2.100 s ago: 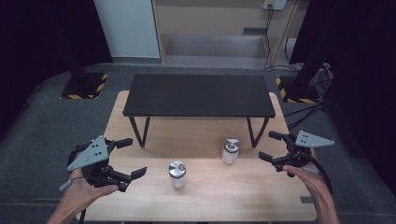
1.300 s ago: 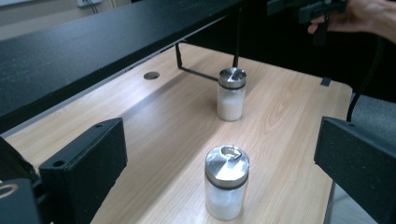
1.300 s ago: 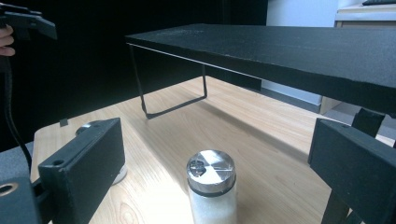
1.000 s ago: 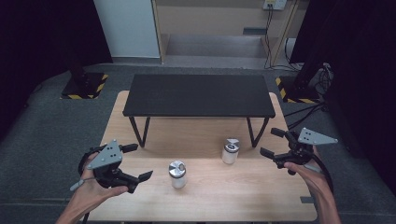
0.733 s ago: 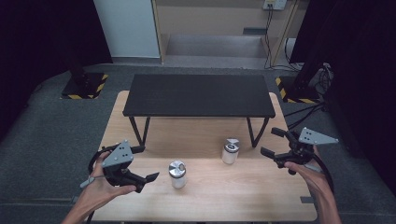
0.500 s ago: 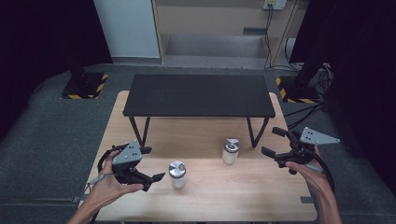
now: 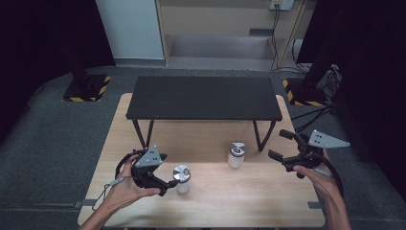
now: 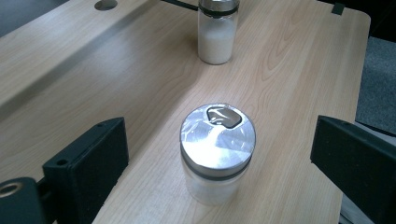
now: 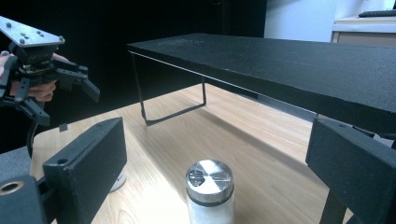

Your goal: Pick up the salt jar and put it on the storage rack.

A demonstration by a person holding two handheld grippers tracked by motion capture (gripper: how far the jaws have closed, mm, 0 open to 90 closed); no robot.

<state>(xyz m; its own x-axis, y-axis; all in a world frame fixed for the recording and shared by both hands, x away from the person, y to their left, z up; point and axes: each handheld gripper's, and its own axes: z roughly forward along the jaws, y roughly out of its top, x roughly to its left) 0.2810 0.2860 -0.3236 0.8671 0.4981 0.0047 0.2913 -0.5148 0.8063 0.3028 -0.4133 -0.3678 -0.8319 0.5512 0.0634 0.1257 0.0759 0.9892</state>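
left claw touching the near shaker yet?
Apart. The left gripper view shows the left claw open, with bare table between each jaw and the near shaker.

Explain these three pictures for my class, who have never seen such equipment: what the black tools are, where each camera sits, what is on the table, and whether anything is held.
A person holds a two-jaw tool in each hand: the left hand-held gripper and the right hand-held gripper. One camera looks down from above; the other two ride on the grippers, so black jaws frame those views. On the wooden table stand a low black shelf and two shakers with metal lids. The near shaker sits between the left gripper's open jaws. The right gripper, also open, faces the far shaker. Nothing is held.
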